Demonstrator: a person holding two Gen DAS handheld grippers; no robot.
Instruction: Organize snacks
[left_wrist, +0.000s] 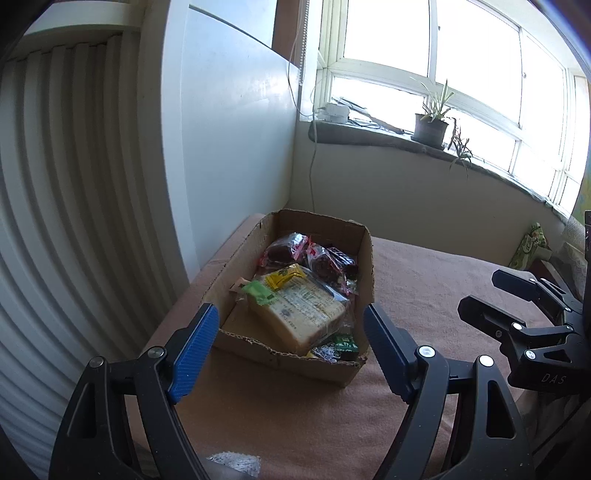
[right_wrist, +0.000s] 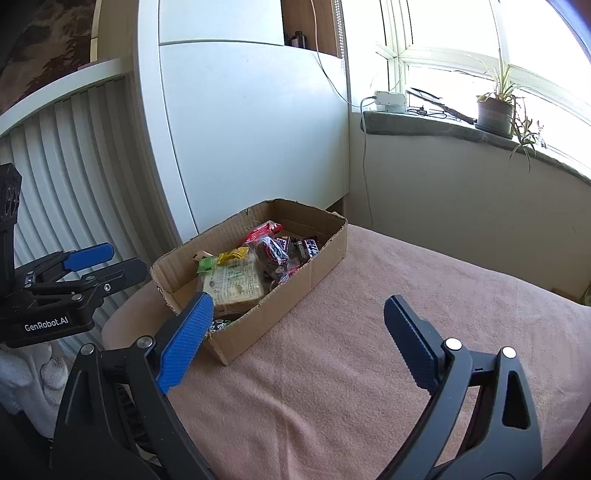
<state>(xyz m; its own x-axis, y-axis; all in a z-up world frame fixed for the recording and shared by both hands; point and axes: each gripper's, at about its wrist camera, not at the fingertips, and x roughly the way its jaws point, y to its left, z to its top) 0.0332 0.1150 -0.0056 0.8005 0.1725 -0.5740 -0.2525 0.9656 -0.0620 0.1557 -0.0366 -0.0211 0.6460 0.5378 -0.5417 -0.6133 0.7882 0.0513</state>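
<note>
A shallow cardboard box (left_wrist: 243, 254) (right_wrist: 325, 254) sits on a pink-covered surface near the white cabinet. It holds several snacks: a large pale wrapped block (left_wrist: 299, 317) (right_wrist: 236, 284), yellow (left_wrist: 284, 277) and green (left_wrist: 260, 291) packets, dark red-wrapped pieces (left_wrist: 325, 264) and chocolate bars (right_wrist: 308, 246). My left gripper (left_wrist: 290, 332) is open and empty, hovering just before the box's near edge. My right gripper (right_wrist: 299, 317) is open and empty, to the right of and behind the box. Each gripper also shows in the other's view, the right one (left_wrist: 491, 291) and the left one (right_wrist: 107, 262).
The pink cloth (right_wrist: 388, 332) stretches right of the box. A white cabinet (right_wrist: 251, 122) and a ribbed white panel (left_wrist: 66, 206) stand to the left. A windowsill with a potted plant (left_wrist: 430, 127) and a white device (right_wrist: 389, 100) runs behind. A crinkled clear wrapper (left_wrist: 234, 461) lies at the bottom edge.
</note>
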